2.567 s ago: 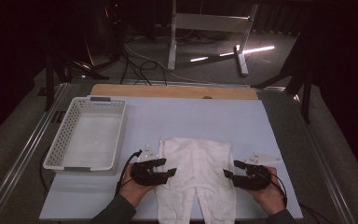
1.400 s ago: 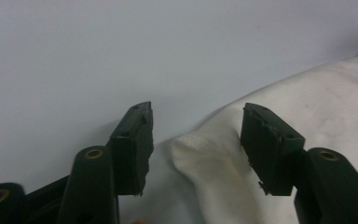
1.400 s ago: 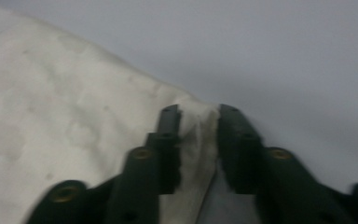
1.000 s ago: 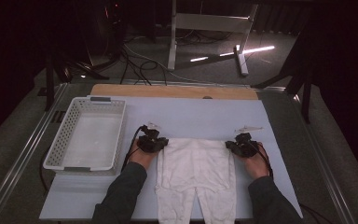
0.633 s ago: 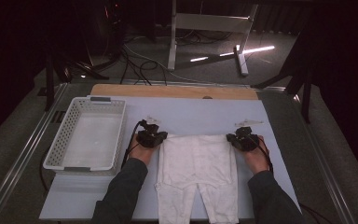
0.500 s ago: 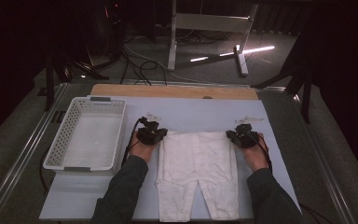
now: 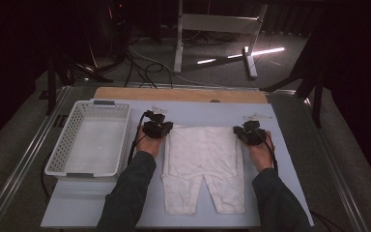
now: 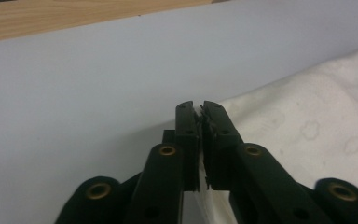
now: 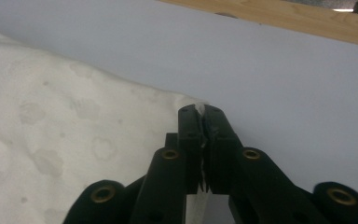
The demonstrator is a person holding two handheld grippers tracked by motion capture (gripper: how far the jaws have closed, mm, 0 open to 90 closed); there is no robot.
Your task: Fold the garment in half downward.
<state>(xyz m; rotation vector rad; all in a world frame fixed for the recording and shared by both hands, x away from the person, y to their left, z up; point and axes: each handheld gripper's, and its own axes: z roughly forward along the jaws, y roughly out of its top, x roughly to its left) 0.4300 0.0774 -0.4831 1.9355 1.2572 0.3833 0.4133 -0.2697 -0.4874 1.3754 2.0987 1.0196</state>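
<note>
We see the white trousers (image 7: 204, 166) lying flat in the lower middle of the high view, on the pale blue mat (image 7: 280, 121); the waistband runs across the frame between the two grippers, and the two short legs point toward the bottom edge; the left gripper (image 7: 160, 128) sits at the waistband's left corner and the right gripper (image 7: 247, 133) at its right corner. In the left gripper view the jaws are pressed together on the cloth's edge (image 8: 270, 135), which spreads away to the right of the frame; in the right gripper view a sliver of white fabric (image 9: 74, 140) shows pinched at the tips, the rest spreading to the left. The fabric looks soft, faintly patterned with pale blotches, and slightly rumpled; a white basket (image 7: 63, 154) stands at the left of the high view, apart from the garment.
</note>
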